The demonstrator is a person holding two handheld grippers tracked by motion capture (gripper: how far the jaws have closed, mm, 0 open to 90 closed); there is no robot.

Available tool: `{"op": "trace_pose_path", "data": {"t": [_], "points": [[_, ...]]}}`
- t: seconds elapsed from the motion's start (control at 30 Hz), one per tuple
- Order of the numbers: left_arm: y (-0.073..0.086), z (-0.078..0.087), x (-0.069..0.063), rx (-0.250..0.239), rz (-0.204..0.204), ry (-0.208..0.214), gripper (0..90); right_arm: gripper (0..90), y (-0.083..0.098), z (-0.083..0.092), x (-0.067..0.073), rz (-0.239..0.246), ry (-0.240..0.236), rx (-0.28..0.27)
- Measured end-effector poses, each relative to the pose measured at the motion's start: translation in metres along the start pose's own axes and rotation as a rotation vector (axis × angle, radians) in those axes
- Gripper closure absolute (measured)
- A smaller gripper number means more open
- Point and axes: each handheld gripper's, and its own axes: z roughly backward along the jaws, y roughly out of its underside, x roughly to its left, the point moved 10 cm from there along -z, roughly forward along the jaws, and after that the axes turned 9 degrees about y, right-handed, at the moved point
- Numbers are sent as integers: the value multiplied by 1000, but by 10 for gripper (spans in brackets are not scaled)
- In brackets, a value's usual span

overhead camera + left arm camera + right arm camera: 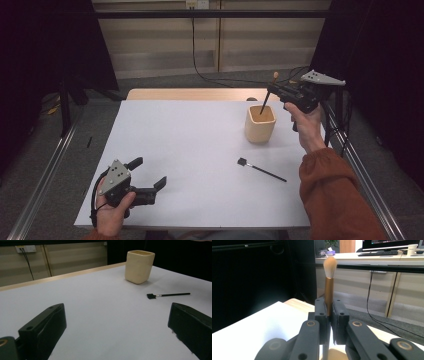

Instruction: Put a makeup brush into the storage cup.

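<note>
A cream square cup point(260, 123) point(139, 266) stands on the white table sheet point(190, 150) at the right rear. My right gripper point(273, 93) point(329, 312) hovers over the cup, shut on a makeup brush point(267, 95) point(329, 287) with a copper ferrule and pale bristles; the brush's dark handle end dips into the cup. A second, thin black brush point(261, 169) point(168, 295) with a flat dark head lies on the sheet in front of the cup. My left gripper point(148, 174) point(117, 332) rests on the sheet at the front left, open, with nothing between its fingers.
A wooden table edge point(195, 94) shows behind the sheet. Metal frame rails point(45, 175) run along both sides. Black curtains hang at left and right, and a cable point(200, 55) runs down the back wall.
</note>
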Motion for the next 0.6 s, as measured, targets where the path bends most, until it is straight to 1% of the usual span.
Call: {"op": "trace_pose_path", "data": {"t": [0.17, 0.3, 0.53, 0.6], "points": [[-1, 1, 0, -4, -3, 1, 18, 839, 4, -5, 4, 25, 2, 13], [-1, 1, 0, -3, -2, 1, 18, 839, 6, -7, 4, 23, 3, 15], [-1, 0, 0, -4, 0, -2, 18, 839, 9, -8, 3, 36, 8, 24], [-1, 1, 0, -7, 8, 1, 18, 840, 10, -9, 1, 34, 11, 24]]}}
